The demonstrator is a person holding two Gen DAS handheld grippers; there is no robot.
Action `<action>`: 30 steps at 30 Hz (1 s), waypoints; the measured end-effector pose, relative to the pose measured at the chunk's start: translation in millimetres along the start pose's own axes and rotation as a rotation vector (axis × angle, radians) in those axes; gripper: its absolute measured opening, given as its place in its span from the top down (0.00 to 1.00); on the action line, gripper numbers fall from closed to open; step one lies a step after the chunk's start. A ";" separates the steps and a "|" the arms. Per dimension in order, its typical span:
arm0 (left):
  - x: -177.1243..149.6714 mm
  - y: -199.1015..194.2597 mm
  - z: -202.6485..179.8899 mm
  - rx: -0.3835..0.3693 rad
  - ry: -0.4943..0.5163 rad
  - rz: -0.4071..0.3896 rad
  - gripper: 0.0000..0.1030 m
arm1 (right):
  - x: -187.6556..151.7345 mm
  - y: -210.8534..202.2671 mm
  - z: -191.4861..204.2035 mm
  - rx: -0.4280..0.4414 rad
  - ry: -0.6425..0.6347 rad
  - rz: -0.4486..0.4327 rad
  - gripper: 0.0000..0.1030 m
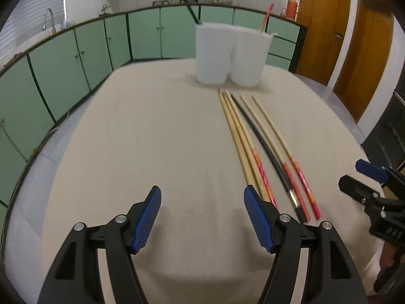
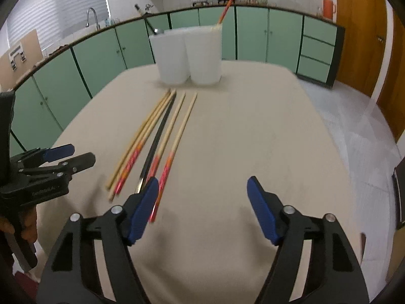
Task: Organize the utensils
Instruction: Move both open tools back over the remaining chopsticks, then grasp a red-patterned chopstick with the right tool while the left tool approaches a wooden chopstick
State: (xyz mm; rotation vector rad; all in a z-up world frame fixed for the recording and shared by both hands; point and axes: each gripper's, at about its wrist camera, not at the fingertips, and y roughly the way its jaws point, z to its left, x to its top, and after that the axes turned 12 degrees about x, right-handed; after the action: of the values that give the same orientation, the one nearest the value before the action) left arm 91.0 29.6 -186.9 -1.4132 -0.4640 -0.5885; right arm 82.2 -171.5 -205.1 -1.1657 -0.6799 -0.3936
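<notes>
Chopsticks (image 2: pixel 162 136) lie in row at our 11 o'clock, before two cups (image 2: pixel 188 55). Right gripper (image 2: pixel 202 200) wide, empty; left gripper (image 1: pixel 202 210) likewise. We'd pinch one stick mid-shaft, avoid neighbours.

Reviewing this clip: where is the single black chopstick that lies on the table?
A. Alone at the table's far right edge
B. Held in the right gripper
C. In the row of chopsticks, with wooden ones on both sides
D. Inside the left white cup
C: the black chopstick lies flat on the table within the row, with wooden chopsticks on one side and more on the other, and neither gripper touches it.
</notes>
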 end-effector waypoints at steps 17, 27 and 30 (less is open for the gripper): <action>-30.7 -5.3 -8.8 0.033 0.003 -0.040 0.35 | -26.2 20.8 26.2 0.036 0.007 0.005 0.63; -33.2 -10.2 -13.3 0.011 0.015 -0.059 0.35 | -32.2 25.1 38.1 0.020 -0.049 0.021 0.84; -33.6 -10.7 -15.7 0.002 0.023 -0.057 0.35 | -31.3 26.0 36.0 0.020 -0.041 0.020 0.92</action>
State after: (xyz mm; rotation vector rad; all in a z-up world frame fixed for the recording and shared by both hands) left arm 57.5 16.9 -201.3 -1.3932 -0.4880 -0.6497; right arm 64.8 -130.5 -236.2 -1.1636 -0.7059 -0.3460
